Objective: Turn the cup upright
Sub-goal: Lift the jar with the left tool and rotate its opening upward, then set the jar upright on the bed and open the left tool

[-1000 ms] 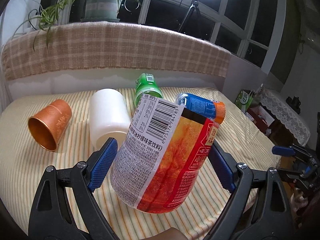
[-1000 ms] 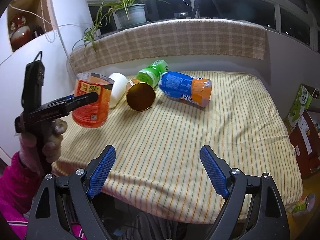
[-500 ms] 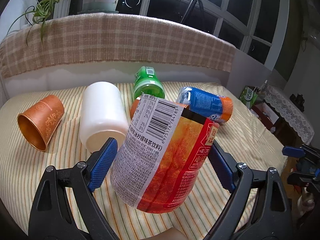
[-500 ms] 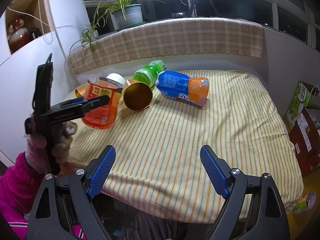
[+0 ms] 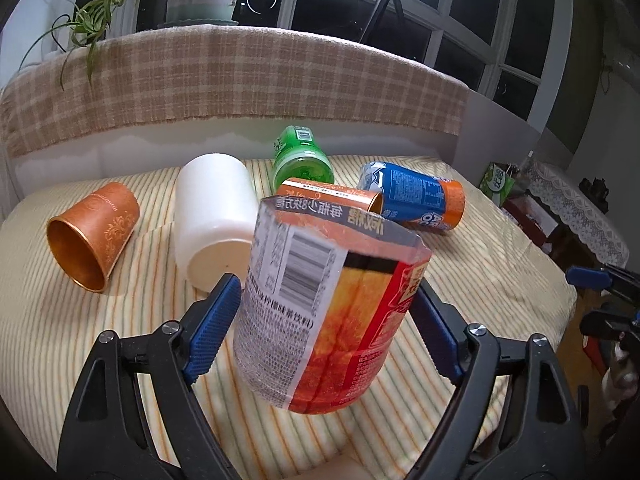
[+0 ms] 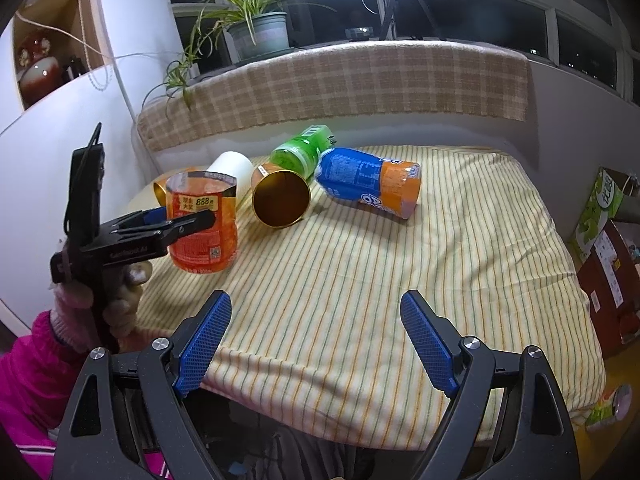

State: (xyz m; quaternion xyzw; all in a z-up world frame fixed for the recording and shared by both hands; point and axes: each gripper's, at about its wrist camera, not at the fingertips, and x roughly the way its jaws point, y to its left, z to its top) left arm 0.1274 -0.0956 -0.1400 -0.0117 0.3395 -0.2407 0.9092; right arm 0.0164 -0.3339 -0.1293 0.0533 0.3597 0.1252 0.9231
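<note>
My left gripper (image 5: 320, 316) is shut on an orange-red labelled cup (image 5: 324, 312) cut from a bottle. It holds the cup nearly upright, mouth up, low over the striped cloth. In the right wrist view the same cup (image 6: 202, 228) sits in the left gripper (image 6: 176, 222) at the table's left side. My right gripper (image 6: 316, 340) is open and empty, near the table's front edge.
On the striped table (image 6: 400, 280) lie a copper cup (image 5: 94, 236), a white cup (image 5: 214, 220), a green cup (image 5: 302, 158), a second copper cup (image 6: 282, 200) and a blue-orange cup (image 6: 370, 186). Boxes (image 6: 604, 240) stand at the right.
The left gripper has tipped the orange-red cup more upright and lowered it toward the cloth. The right gripper has hardly moved.
</note>
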